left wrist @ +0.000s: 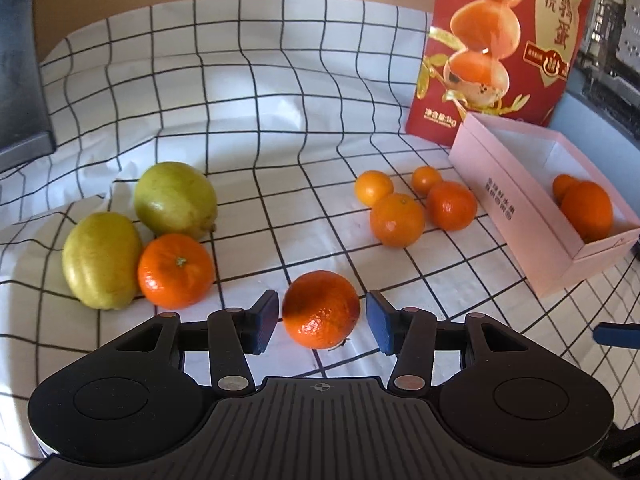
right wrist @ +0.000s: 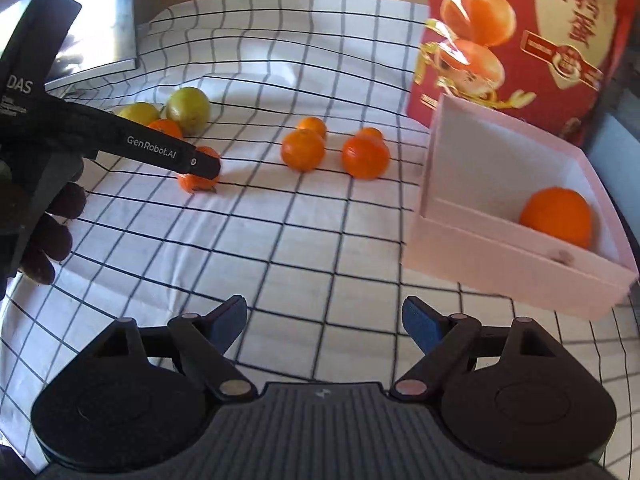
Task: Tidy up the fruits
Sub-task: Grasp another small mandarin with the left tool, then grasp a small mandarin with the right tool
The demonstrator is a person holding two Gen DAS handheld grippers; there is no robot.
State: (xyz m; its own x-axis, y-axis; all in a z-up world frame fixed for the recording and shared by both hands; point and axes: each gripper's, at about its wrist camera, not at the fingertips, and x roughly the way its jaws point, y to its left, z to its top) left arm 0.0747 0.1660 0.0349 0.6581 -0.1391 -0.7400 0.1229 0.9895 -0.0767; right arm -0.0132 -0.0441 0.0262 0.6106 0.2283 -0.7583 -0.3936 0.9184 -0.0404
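My left gripper (left wrist: 322,320) is open, its blue pads on either side of a mandarin (left wrist: 320,309) lying on the checked cloth, with small gaps on both sides. The same mandarin (right wrist: 199,180) shows in the right wrist view, partly hidden by the left gripper's finger (right wrist: 200,164). My right gripper (right wrist: 324,328) is open and empty above bare cloth. A pink box (left wrist: 520,208) at the right holds oranges (left wrist: 586,210); it also shows in the right wrist view (right wrist: 500,252) with an orange (right wrist: 558,216) inside.
Two green-yellow fruits (left wrist: 176,198) (left wrist: 102,260) and a mandarin (left wrist: 175,270) lie at the left. Several small mandarins (left wrist: 396,220) cluster near the box. A tall red package (left wrist: 500,40) stands behind the box. A dark object (left wrist: 20,80) stands far left.
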